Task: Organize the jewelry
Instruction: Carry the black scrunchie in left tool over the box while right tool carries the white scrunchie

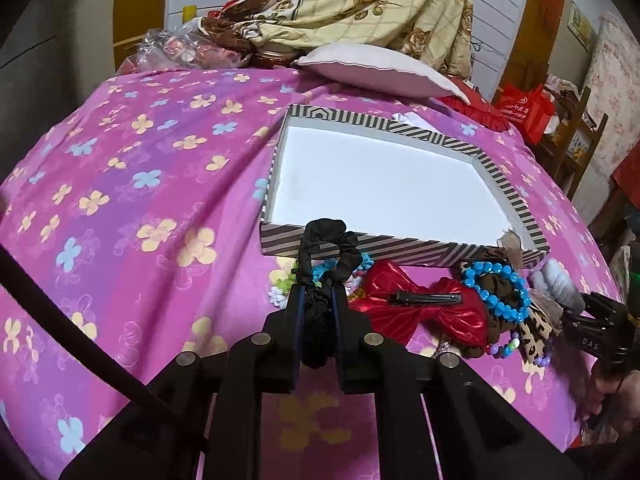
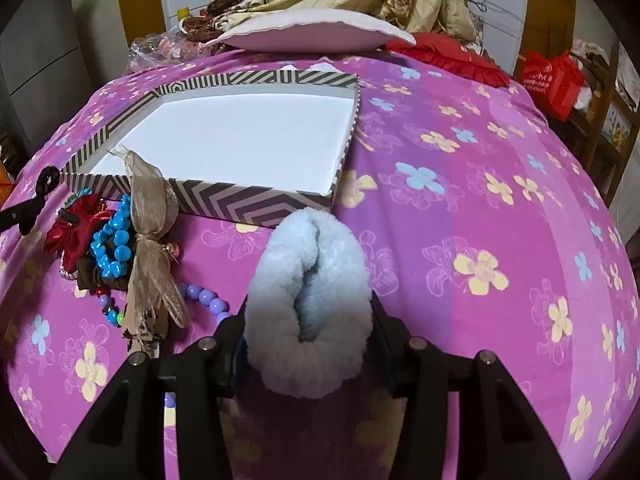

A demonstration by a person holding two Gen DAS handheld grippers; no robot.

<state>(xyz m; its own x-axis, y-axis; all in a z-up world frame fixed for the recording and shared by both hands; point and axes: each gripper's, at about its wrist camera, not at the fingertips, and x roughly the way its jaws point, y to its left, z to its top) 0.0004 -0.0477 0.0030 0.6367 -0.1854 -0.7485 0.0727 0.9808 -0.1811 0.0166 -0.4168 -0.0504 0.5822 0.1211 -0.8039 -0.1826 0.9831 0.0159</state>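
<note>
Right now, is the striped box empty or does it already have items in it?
Empty. The striped cardboard box shows only bare white floor in both views; a tan ribbon bow drapes over one corner rim, the rest of the accessories lie outside.

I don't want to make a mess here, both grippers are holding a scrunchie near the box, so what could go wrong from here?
1. The black scrunchie is pinched low in the left gripper, its loop flopping above the fingertips; it might snag the striped box wall.
2. The fluffy blue scrunchie bulges out of the right gripper and may cling on release.
3. The tan ribbon bow is draped over the box's near wall; a sweeping move could drag the pile.
</note>
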